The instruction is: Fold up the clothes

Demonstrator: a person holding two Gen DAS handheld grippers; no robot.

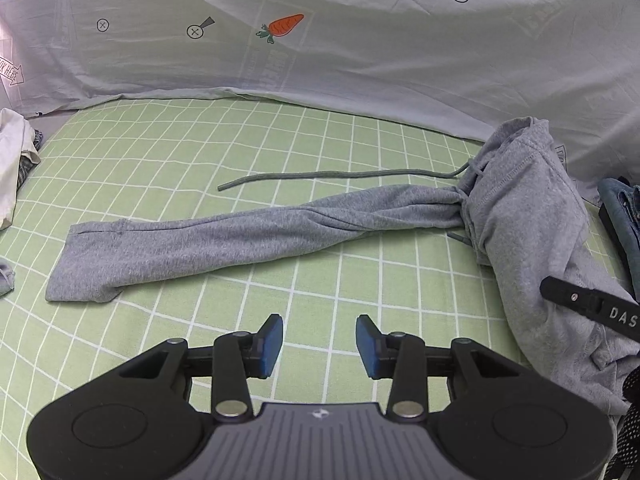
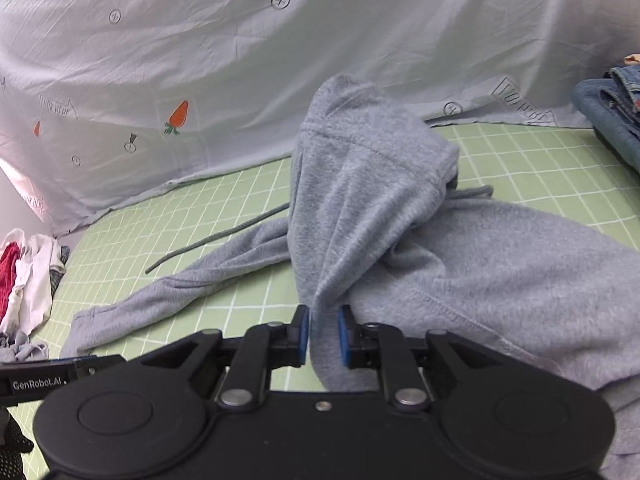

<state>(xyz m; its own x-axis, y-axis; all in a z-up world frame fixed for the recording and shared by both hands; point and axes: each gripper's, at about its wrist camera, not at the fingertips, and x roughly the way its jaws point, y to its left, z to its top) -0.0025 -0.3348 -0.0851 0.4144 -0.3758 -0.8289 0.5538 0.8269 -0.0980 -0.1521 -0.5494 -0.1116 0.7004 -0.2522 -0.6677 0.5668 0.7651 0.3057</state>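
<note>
Grey hoodie (image 1: 532,216) lies on green checked sheet (image 1: 200,152), body bunched at right, one sleeve (image 1: 208,244) stretched flat leftward, drawstring (image 1: 320,176) trailing just beyond it. Right gripper (image 2: 323,330) grasps raised fold of hoodie (image 2: 360,200), cloth pinched between blue pads. Left gripper (image 1: 319,346) released, jaws apart over bare sheet, nothing between. Carrot-print cloth (image 1: 320,40) hangs behind. Folded jeans (image 2: 612,120) far right; loose clothes pile (image 2: 28,280) far left.

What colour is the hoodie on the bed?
The hoodie is plain grey, with a matching grey drawstring. It shows best in the right wrist view.
</note>
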